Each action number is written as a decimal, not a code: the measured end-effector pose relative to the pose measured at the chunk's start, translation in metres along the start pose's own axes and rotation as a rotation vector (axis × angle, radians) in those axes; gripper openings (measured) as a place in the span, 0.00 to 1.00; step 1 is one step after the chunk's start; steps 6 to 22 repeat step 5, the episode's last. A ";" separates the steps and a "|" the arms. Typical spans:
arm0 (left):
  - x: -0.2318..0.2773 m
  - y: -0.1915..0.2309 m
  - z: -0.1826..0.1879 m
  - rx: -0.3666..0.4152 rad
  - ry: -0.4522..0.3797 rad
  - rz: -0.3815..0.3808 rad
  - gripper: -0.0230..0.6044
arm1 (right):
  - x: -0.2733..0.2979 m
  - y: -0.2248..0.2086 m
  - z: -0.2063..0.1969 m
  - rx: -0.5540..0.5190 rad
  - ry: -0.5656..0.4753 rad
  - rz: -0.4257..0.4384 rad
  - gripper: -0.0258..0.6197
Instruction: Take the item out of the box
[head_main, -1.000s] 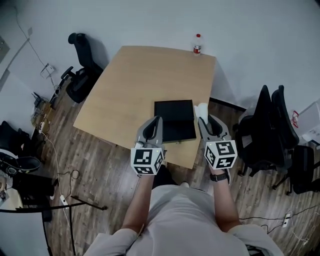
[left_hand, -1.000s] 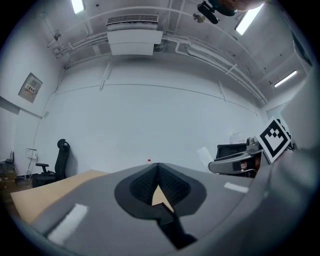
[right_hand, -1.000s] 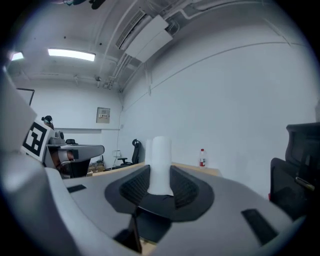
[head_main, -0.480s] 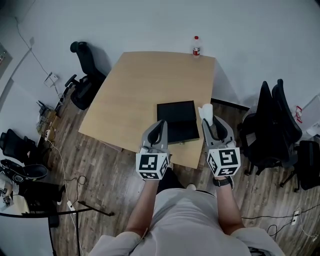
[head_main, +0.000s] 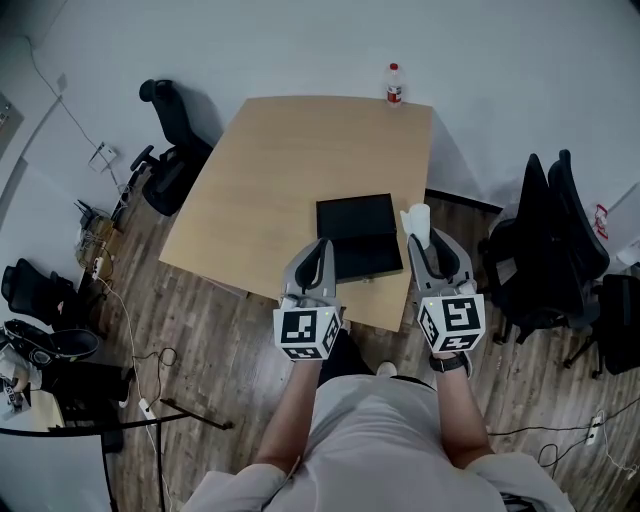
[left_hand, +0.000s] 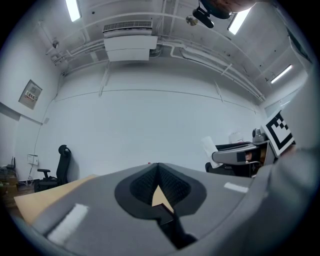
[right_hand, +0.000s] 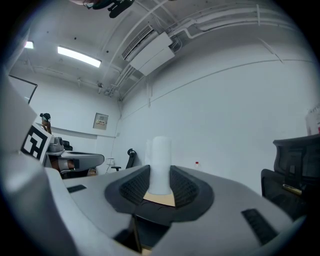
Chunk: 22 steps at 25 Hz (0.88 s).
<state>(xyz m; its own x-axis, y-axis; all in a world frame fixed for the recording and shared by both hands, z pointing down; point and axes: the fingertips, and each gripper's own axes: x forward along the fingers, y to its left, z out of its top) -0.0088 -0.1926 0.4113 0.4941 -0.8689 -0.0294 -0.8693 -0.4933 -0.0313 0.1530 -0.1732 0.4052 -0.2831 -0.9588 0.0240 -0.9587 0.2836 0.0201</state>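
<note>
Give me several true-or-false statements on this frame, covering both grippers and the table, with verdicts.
1. The right gripper has its jaws closed on a white item. True.
2. The left gripper grips the white item too. False: its jaws are together with nothing between them.
3. A bottle stands at the table's far edge. True.
4. The black box sits on the floor. False: it lies on the table, near the person's edge.
</note>
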 end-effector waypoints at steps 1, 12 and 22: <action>0.000 0.001 -0.001 -0.003 0.003 0.001 0.05 | 0.001 0.000 -0.002 0.000 0.004 0.000 0.25; 0.005 0.004 -0.008 -0.013 0.016 0.002 0.05 | 0.007 -0.001 -0.007 0.000 0.019 -0.002 0.25; 0.005 0.004 -0.008 -0.013 0.016 0.002 0.05 | 0.007 -0.001 -0.007 0.000 0.019 -0.002 0.25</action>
